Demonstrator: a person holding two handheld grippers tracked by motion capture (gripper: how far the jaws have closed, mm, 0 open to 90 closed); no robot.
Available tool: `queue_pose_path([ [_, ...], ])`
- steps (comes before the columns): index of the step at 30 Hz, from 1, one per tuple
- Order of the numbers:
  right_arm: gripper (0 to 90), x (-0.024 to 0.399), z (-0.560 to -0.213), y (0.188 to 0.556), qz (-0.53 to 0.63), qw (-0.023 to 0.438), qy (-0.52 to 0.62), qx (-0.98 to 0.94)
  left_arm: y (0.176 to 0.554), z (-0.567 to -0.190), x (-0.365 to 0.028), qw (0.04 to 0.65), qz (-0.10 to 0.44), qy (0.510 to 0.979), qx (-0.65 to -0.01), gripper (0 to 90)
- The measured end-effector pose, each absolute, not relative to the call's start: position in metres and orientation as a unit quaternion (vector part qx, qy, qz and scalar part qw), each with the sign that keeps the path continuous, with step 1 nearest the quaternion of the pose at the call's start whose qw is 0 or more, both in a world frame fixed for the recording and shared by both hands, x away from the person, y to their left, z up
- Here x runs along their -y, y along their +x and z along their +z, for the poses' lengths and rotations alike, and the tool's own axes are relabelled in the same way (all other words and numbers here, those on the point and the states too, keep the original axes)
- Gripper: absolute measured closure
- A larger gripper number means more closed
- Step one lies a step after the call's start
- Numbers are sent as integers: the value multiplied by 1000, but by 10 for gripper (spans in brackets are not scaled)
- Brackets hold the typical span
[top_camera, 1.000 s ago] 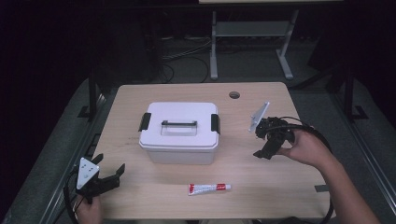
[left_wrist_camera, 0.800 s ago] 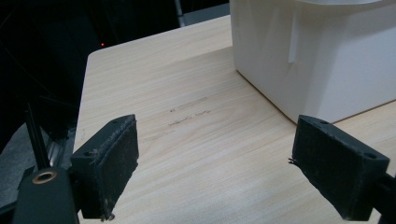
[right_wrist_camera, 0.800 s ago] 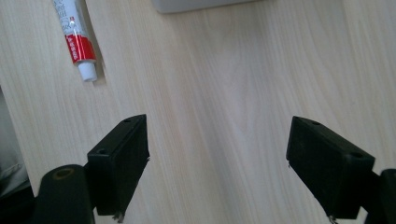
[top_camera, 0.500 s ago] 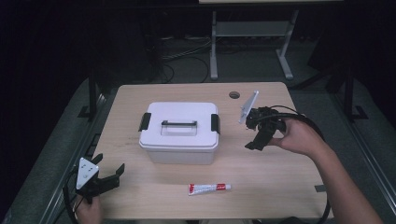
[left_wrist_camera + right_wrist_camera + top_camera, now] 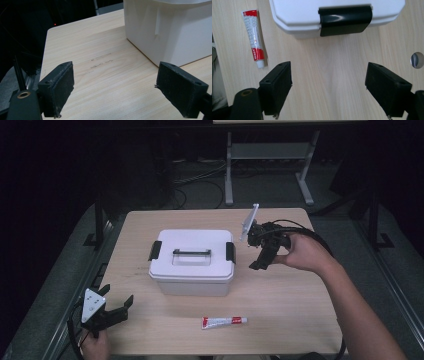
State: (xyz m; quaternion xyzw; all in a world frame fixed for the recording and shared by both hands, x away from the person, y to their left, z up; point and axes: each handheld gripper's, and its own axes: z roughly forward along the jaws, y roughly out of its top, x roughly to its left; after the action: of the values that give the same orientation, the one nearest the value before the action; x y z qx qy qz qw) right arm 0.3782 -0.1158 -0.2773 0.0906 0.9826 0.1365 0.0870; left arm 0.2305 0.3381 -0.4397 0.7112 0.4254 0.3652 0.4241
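My right gripper (image 5: 257,262) hangs wide open and empty, just right of the white box (image 5: 192,261), its black latch (image 5: 345,19) straight ahead. My left gripper (image 5: 122,306), also open and empty, sits well off the box's front-left corner.

Overhead light falls bright and even on the pale surface (image 5: 280,290) while the room behind sinks into near black, the white box (image 5: 192,262) casts a soft short shadow, and its black latch (image 5: 345,20) shows glare and slight blur.
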Motion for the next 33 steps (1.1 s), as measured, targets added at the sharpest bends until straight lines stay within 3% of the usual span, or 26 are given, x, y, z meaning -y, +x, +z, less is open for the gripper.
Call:
queue_pose_path([
  [33, 220, 41, -255, 394, 137, 85, 37, -986, 231, -439, -335, 427, 364, 713, -421, 140],
])
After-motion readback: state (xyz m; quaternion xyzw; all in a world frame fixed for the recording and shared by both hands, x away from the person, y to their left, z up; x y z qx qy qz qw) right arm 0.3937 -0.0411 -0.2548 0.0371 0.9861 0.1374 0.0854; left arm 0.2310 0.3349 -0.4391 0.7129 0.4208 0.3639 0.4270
